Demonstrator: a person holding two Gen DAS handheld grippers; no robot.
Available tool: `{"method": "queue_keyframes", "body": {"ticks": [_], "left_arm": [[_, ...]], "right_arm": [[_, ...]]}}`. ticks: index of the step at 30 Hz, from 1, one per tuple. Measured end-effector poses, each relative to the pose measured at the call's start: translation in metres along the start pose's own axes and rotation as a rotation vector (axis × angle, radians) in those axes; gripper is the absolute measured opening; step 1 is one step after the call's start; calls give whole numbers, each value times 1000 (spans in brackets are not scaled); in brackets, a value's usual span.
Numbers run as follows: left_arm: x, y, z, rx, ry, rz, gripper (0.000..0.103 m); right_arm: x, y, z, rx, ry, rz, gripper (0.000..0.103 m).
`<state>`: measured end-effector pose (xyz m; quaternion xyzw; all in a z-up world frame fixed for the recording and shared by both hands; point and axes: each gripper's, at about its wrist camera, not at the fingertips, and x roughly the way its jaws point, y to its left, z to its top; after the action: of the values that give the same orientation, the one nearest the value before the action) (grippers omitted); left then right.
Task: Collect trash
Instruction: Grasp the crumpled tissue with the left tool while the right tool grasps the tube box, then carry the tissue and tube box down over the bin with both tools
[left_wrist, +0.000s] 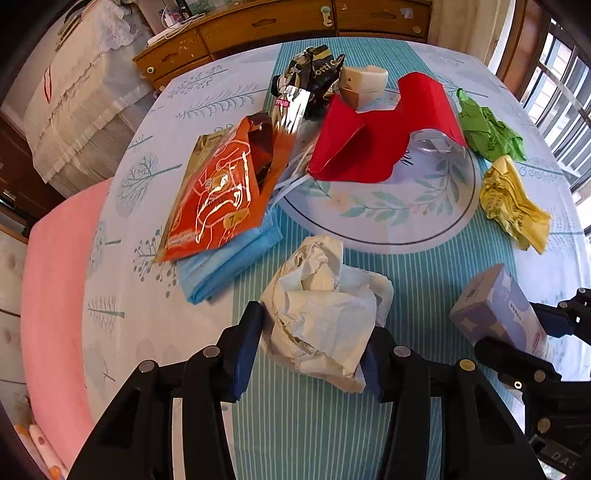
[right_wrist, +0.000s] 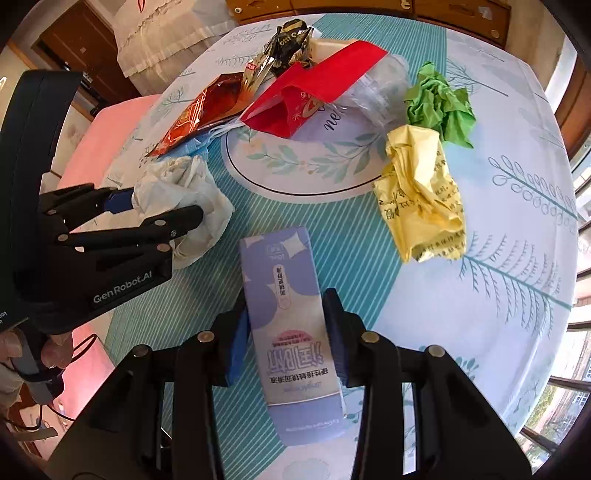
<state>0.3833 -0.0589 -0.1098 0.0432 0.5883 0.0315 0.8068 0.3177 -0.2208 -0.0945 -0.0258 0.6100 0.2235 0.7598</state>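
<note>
Left gripper (left_wrist: 312, 341): fingers clenched on white crumpled paper (left_wrist: 321, 314), lower centre.
Right gripper (right_wrist: 286, 332): grasping lilac carton (right_wrist: 291, 332).
Beyond: yellow wad (right_wrist: 421, 199), green wad (right_wrist: 439, 105), red bag (left_wrist: 373, 136), orange pouch (left_wrist: 221, 192) crowd the table (left_wrist: 424, 295).

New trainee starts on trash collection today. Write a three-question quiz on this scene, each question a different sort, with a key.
1. True or false: the left hand-held gripper has its fingers on either side of the crumpled white paper.
2. Multiple choice: between the fingers of the right hand-held gripper is A) the green paper ball, B) the purple carton, C) the red paper bag.
3. Fill in: the orange snack pouch lies on top of a blue ____.

Key: 1 true. 2 B. 3 face mask.
</note>
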Motion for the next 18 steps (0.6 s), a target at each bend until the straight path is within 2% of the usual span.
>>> {"method": "queue_keyframes", "body": {"ticks": [2,3,10,18], "left_arm": [[-7,4,-9,-8,-5,-23,46],[-12,7,-14,-13,-9,-36,39],[-55,30,-60,-37,-41,-129,38],[-116,64,-123,16,-110,-207,37]], "right_arm": [[-7,5,-6,10,-13,-7,34],[-10,8,-9,14,-19,-11,34],[-35,40,-34,46,-73,-38,34],[-70,103,-91,121,-171,-62,34]]}}
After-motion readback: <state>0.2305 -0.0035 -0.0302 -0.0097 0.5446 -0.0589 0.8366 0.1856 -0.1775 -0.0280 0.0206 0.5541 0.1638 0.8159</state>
